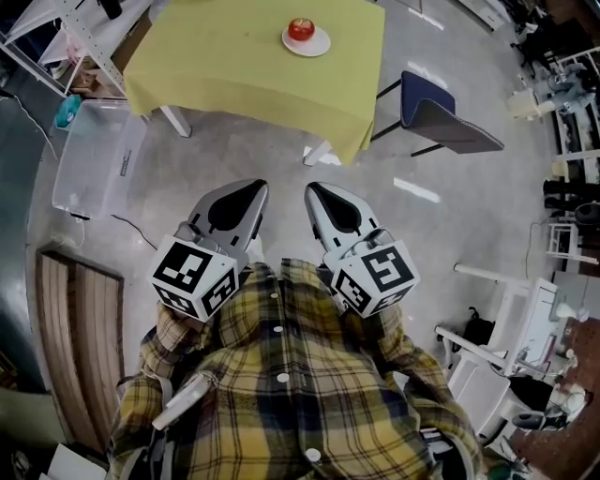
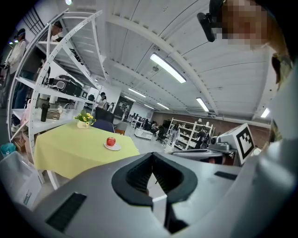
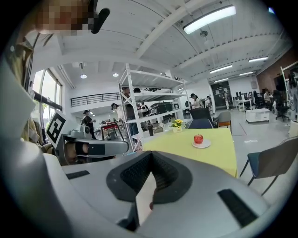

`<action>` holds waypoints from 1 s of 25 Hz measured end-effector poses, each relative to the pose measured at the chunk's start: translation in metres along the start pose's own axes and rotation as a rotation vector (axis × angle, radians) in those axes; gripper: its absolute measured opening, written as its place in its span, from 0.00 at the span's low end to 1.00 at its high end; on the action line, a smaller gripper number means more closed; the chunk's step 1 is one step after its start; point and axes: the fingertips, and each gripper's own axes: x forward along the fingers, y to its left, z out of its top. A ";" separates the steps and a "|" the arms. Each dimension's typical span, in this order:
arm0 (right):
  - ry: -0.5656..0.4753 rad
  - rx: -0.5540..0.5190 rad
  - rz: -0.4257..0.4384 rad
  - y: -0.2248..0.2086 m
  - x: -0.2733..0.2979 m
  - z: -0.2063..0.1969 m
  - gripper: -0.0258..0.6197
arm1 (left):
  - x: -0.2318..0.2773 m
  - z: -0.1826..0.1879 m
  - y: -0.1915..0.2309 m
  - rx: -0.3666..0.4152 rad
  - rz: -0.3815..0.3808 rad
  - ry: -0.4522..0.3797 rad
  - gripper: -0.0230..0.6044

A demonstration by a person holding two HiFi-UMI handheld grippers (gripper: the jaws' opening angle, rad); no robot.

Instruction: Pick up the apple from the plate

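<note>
The apple (image 1: 301, 29), red, sits on a small white plate (image 1: 320, 48) near the far right corner of a worktop (image 1: 234, 75) covered with a yellow-green cloth. The worktop lies well ahead of the person, across a stretch of grey floor (image 1: 281, 155). Both tools are held close in front of a yellow plaid shirt (image 1: 281, 375), side by side and apart from each other, pointing toward the worktop and well short of it. The left tool (image 1: 256, 187) has its jaws pressed together at the tips with nothing between them. In its own view the apple and plate show far off, up and to the left of the closed tips. The right tool (image 1: 314, 191) likewise has its jaws closed tip to tip and empty. In its view the apple stands up and to the right, beyond the jaws. A small white pot of yellow flowers (image 3: 177, 124) stands at the back of the worktop, behind the apple and to its left in the right gripper view. A blue chair (image 1: 433, 114) stands on the floor just beside the worktop's right edge, and a clear plastic bin (image 1: 94, 155) lies on the floor to the worktop's left. A white shelving rack (image 2: 60, 69) rises beyond the worktop's left side.
</note>
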 end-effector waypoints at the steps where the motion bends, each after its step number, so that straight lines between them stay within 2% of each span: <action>1: -0.002 0.003 -0.004 -0.001 0.004 0.002 0.04 | 0.002 0.001 0.003 0.000 -0.006 0.002 0.05; 10: 0.033 0.047 -0.037 -0.046 0.043 0.006 0.04 | 0.044 0.011 0.044 -0.030 -0.007 0.024 0.05; 25: 0.044 0.008 0.048 -0.163 0.124 0.073 0.04 | 0.176 0.083 0.101 -0.022 0.053 -0.014 0.05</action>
